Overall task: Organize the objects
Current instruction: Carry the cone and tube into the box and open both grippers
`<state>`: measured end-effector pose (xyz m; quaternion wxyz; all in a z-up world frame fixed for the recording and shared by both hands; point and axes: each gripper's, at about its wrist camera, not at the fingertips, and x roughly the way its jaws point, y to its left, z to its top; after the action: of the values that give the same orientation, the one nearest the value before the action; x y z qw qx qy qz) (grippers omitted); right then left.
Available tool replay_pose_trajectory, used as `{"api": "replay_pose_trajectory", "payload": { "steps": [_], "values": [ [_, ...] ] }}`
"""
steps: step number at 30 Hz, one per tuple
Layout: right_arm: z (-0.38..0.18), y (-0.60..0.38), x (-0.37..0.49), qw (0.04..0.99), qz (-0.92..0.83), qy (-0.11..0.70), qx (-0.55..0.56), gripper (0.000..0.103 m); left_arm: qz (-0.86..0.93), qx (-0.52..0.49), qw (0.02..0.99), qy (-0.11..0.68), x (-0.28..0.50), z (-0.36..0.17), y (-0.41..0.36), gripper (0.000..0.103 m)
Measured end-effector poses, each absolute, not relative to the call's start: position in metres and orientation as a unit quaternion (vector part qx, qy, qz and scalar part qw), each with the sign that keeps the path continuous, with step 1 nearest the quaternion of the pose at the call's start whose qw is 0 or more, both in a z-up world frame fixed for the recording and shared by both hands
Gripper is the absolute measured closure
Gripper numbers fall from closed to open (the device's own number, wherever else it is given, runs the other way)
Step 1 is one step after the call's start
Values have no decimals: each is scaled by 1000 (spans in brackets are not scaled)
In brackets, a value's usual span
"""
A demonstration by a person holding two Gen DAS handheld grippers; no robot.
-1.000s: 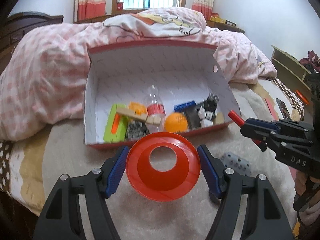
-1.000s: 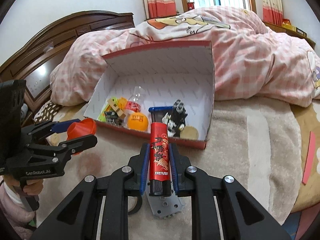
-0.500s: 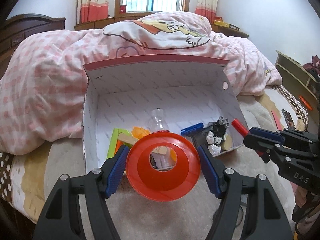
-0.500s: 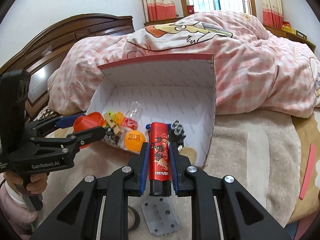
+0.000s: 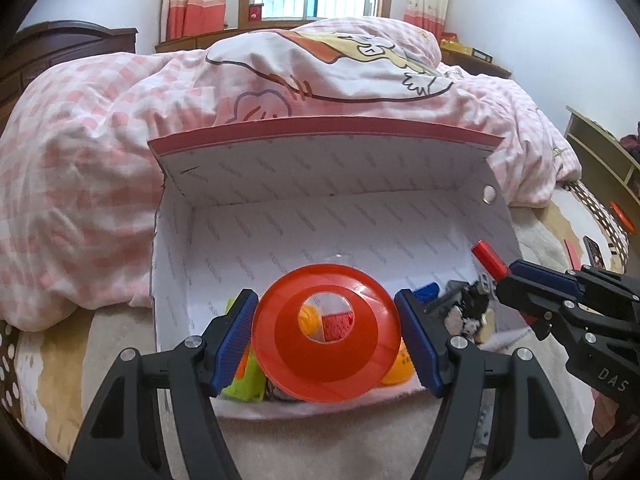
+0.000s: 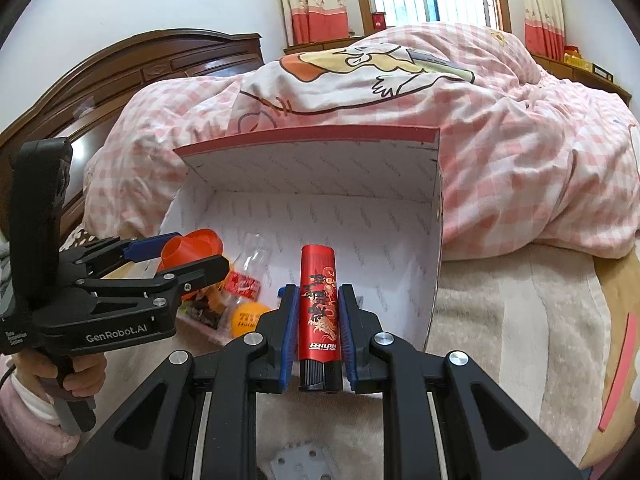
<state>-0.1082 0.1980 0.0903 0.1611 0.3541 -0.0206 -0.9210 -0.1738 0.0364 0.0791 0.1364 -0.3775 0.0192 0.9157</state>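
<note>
My left gripper is shut on an orange cone and holds it over the front edge of the open white box. My right gripper is shut on a red tube with gold print, held above the box's front right part. Each gripper shows in the other's view, the left gripper with the cone, the right gripper with the tube. Inside the box lie an orange ball, a clear bottle, a green block and a black-and-white toy.
The box rests on a beige blanket against a pink checked duvet. A grey perforated plate lies on the blanket under my right gripper. A dark wooden headboard stands at the left. A shelf is at the far right.
Both grippers have moved forward and up toward the box with their loads. The cone and the tube now hang over the box's front part.
</note>
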Motion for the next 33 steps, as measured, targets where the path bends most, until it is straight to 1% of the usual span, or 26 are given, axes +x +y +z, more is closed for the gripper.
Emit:
{"api": "replay_pose_trajectory", "payload": {
  "steps": [12, 20, 22, 24, 27, 33],
  "values": [
    [82, 197, -134, 141, -923, -20, 358, 82, 916, -384, 113, 25, -207, 70, 43, 33],
    [76, 200, -141, 137, -923, -36, 357, 82, 912, -395, 109, 13, -213, 61, 40, 32],
    [76, 202, -142, 134, -923, -41, 358, 79, 910, -401, 107, 14, -215, 60, 41, 32],
    [75, 204, -142, 130, -923, -43, 359, 72, 907, -408, 106, 13, -217, 57, 42, 32],
    [74, 205, -142, 128, -923, -44, 360, 70, 903, -416, 107, 10, -220, 52, 42, 32],
    [72, 204, -141, 129, -923, -43, 361, 69, 906, -409, 112, 5, -217, 54, 42, 32]
  ]
}}
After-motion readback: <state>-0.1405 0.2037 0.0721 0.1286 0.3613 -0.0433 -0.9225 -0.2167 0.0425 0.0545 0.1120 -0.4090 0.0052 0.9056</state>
